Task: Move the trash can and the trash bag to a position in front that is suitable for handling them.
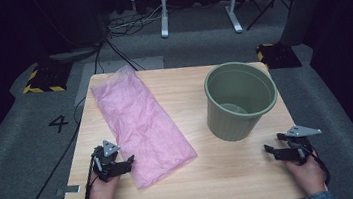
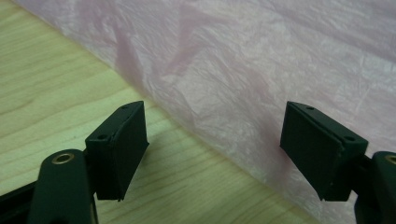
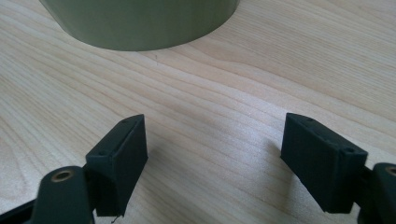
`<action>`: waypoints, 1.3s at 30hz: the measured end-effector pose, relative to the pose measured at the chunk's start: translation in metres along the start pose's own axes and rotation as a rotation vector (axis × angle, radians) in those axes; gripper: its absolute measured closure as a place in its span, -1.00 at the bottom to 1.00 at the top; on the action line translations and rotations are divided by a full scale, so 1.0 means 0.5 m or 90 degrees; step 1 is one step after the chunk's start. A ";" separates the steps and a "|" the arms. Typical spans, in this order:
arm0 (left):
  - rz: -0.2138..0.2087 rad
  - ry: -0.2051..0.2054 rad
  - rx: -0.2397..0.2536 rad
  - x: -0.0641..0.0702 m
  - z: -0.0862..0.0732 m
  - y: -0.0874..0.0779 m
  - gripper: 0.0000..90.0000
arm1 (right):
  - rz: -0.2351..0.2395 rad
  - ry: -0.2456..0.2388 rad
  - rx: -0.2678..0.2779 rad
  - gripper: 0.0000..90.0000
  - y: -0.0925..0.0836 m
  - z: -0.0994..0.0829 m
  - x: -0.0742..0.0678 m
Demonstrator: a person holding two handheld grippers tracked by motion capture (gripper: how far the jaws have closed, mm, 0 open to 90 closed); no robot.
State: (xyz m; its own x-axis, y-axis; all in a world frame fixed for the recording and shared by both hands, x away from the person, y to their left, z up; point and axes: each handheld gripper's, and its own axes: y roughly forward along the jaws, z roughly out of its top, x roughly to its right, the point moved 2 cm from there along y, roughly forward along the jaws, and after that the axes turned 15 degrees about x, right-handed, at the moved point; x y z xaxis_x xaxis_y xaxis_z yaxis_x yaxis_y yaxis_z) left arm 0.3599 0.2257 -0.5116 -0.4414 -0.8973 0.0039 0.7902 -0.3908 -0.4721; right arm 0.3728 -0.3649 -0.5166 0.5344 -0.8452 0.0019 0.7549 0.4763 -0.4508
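Note:
A flat pink plastic bag (image 1: pixel 139 121) lies slantwise across the left half of the wooden table (image 1: pixel 208 176). A green ribbed bucket (image 1: pixel 240 100) stands upright at the right, with nothing visible inside. My left gripper (image 1: pixel 130 161) rests low at the bag's near left edge, open, jaws wide apart with nothing between them. In the left gripper view the bag (image 2: pixel 261 70) lies just ahead of the gripper (image 2: pixel 215 149), its edge running between the jaws. My right gripper (image 1: pixel 267 148) sits open on the table right of the bucket's base; the bucket's wall (image 3: pixel 140 23) is ahead of the gripper (image 3: pixel 215 154).
The table stands on grey carpet with cables trailing at the left. A white frame on legs (image 1: pixel 199 6) stands behind it. Yellow-and-black striped blocks (image 1: pixel 44 79) lie on the floor at both far corners. Bare wood lies between bag and bucket.

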 end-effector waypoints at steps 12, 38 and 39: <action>-0.069 -0.022 0.069 0.023 0.099 -0.046 -0.49 | 0.027 0.054 -0.031 -0.04 -0.009 0.017 0.011; -0.098 0.045 0.099 0.107 0.207 -0.034 -0.51 | 0.006 0.015 0.143 -0.13 -0.115 0.343 0.036; -0.094 0.042 0.099 0.103 0.205 -0.034 -0.51 | 0.004 0.010 0.142 -0.13 -0.110 0.354 0.035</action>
State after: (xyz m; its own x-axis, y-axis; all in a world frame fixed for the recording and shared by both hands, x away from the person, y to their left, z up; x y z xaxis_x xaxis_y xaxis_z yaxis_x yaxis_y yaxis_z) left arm 0.3672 0.1650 -0.4131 -0.5801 -0.8145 0.0030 0.7687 -0.5487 -0.3286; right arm 0.4078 -0.3629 -0.3335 0.5349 -0.8448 -0.0153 0.8177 0.5222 -0.2425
